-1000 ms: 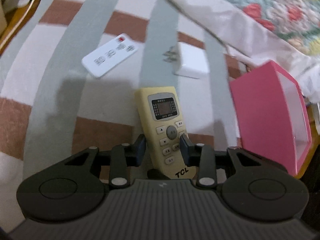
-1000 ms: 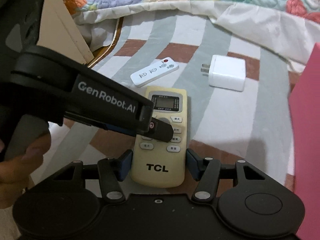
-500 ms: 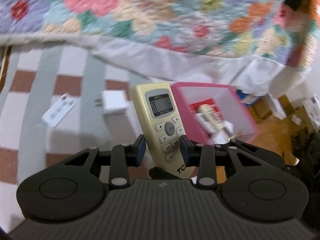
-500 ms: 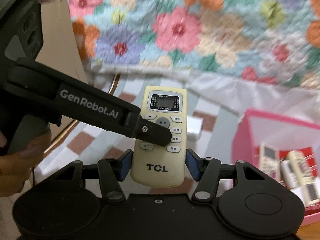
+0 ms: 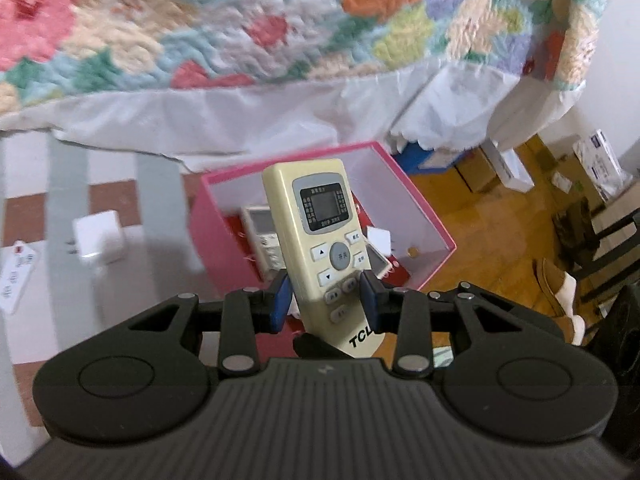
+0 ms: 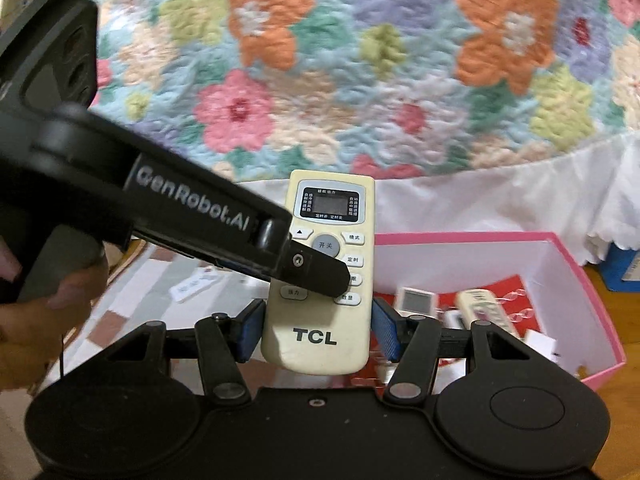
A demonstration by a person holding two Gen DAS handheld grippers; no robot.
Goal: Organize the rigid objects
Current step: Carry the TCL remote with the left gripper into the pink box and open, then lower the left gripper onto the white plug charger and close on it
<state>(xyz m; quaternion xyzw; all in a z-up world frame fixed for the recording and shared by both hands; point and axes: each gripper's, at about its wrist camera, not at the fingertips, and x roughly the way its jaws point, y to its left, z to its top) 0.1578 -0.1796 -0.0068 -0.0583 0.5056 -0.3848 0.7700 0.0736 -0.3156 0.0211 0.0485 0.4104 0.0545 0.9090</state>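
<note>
remote: the cream TCL remote (image 5: 320, 240) was up in the air, screen end far, logo end near, so its long axis ran pretty much along both grippers' pointing direction.
left gripper: the left gripper (image 5: 325, 300) had its jaws clamped on the remote's lower button section, one blue pad on each long side. From the right wrist view the same tool (image 6: 316, 270) cut in from the left across the remote's face.
right gripper: the right gripper (image 6: 318, 334) had its jaws set wider, down at the logo end. The pads sat right at the two long edges, but I honestly couldn't tell whether they were pressing or just bracketing it.
box: the pink box (image 5: 424, 216) was open-topped and sat below and beyond the remote, slightly right of it. In the right wrist view the box (image 6: 592, 292) was off to the right.
inside the box: other remotes (image 6: 412, 300) were already lying on the red lining, with some free floor looking open toward the far right corner.
nearer hand: both were on the thing, so no real difference; I'd guess the right side had the shorter path to the opening.
edges: the box's near-left wall stood between remote and interior, so I reckon it had to go over the rim, not through.
room: a floral quilt (image 6: 360, 60) hung behind, and a white charger (image 5: 98, 240) and small white remote (image 5: 16, 276) lay on the striped blanket (image 5: 160, 200) at left, well apart from the box.
</note>
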